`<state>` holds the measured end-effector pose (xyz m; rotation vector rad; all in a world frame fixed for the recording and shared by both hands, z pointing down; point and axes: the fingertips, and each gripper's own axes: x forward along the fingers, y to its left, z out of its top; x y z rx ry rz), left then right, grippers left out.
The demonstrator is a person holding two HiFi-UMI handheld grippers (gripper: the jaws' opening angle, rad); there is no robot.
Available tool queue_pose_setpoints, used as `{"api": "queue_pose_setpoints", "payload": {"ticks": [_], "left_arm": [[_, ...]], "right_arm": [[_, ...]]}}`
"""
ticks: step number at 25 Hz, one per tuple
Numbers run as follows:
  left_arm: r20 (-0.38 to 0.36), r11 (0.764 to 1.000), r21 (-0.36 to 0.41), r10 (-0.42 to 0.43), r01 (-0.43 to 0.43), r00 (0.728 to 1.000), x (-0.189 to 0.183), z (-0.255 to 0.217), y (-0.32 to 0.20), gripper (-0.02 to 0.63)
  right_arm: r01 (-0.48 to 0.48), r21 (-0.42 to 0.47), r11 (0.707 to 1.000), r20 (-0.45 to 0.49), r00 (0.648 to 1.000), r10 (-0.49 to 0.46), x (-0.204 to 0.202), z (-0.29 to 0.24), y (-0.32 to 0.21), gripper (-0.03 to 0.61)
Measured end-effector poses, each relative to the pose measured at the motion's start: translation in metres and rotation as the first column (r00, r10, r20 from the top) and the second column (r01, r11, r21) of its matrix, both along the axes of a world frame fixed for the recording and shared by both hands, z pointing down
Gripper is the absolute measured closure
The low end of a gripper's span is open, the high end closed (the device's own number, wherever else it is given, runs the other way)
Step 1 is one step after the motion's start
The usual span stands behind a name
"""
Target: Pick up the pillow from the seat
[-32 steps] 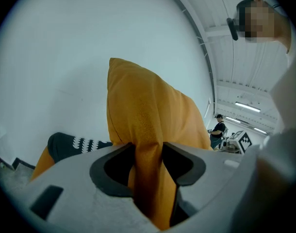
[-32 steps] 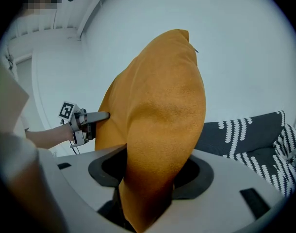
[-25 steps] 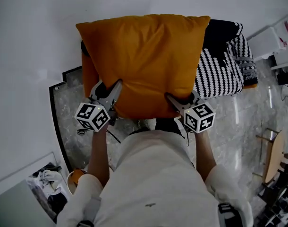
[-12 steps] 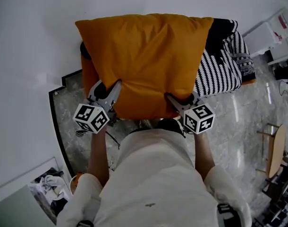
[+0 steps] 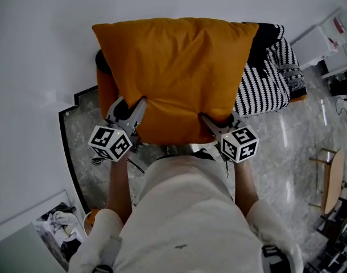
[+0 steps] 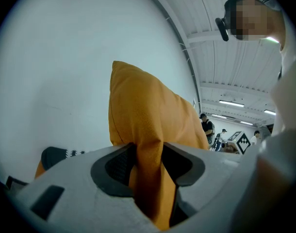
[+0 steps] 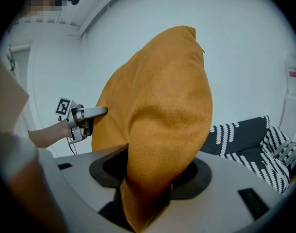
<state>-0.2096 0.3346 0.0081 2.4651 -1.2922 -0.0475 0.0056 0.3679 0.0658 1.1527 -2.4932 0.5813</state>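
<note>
A big orange pillow hangs in front of me, lifted off the orange seat and held by its near edge. My left gripper is shut on the pillow's near left corner, and a fold of orange fabric is pinched between its jaws. At the near right corner my right gripper is shut on the fabric too. The right gripper view also shows the left gripper at the pillow's far side.
A black-and-white striped cushion lies on the seat to the right, partly behind the pillow. A white wall stands behind the seat. On the marble floor are a wooden stool and white cabinets. People stand far off.
Both grippers keep their hold on the pillow. The pillow and the scene have shifted only very slightly in the head view.
</note>
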Motion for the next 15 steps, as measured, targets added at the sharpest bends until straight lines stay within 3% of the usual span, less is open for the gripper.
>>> {"api": "queue_pose_setpoints", "payload": {"ticks": [15], "left_arm": [[0.014,1.0,-0.004,0.017,-0.017,1.0,-0.004,0.003,0.012,0.428]], "right_arm": [[-0.018,0.002,1.0,-0.004,1.0,0.018,-0.005,0.005,0.016,0.345]]}}
